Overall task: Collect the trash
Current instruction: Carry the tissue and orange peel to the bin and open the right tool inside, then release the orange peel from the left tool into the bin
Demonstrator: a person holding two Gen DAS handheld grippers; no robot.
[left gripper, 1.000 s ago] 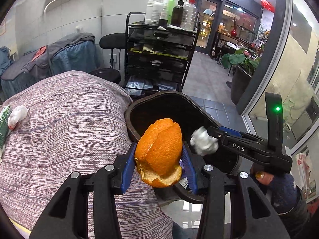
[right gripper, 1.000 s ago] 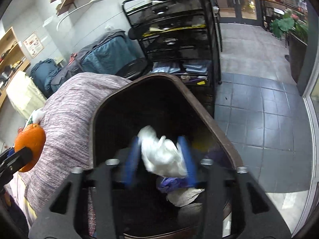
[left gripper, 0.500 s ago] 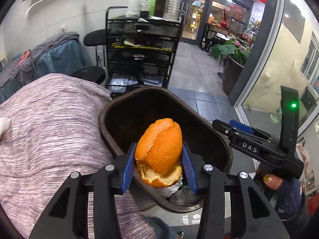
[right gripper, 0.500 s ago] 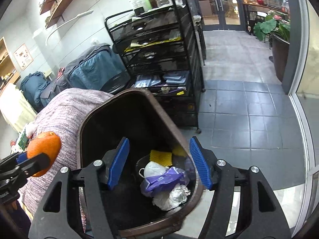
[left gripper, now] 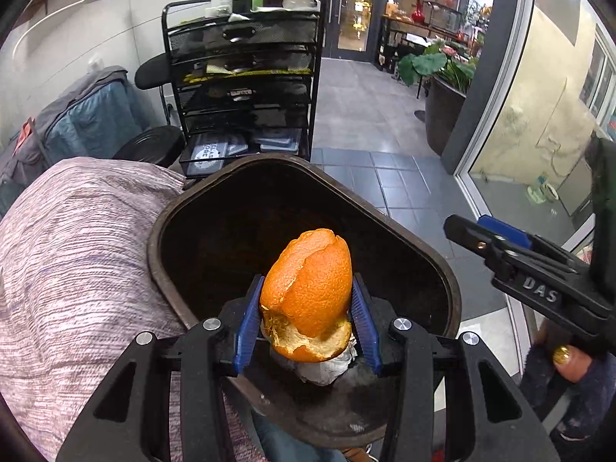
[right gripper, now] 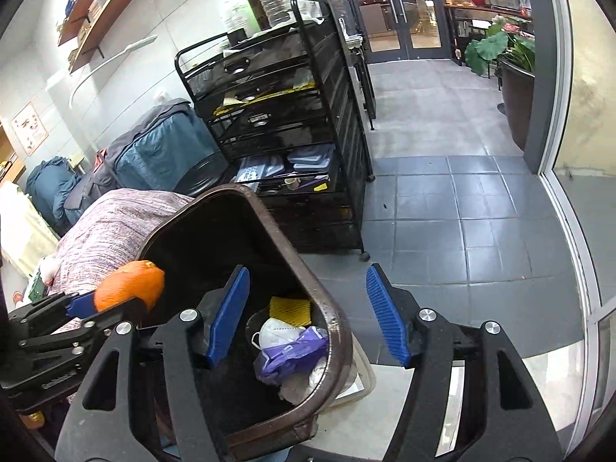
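The left gripper pinches the orange peel over the bin; it should open only above the middle. The right gripper is spread, empty.

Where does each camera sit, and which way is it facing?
Left wrist: on the left hand-held gripper, looking down into the bin past the gripped peel; the right hand-held gripper and a hand show.
Right wrist: on the open right hand-held gripper, facing bin rim and floor.
Shared: bin, peel, cart.
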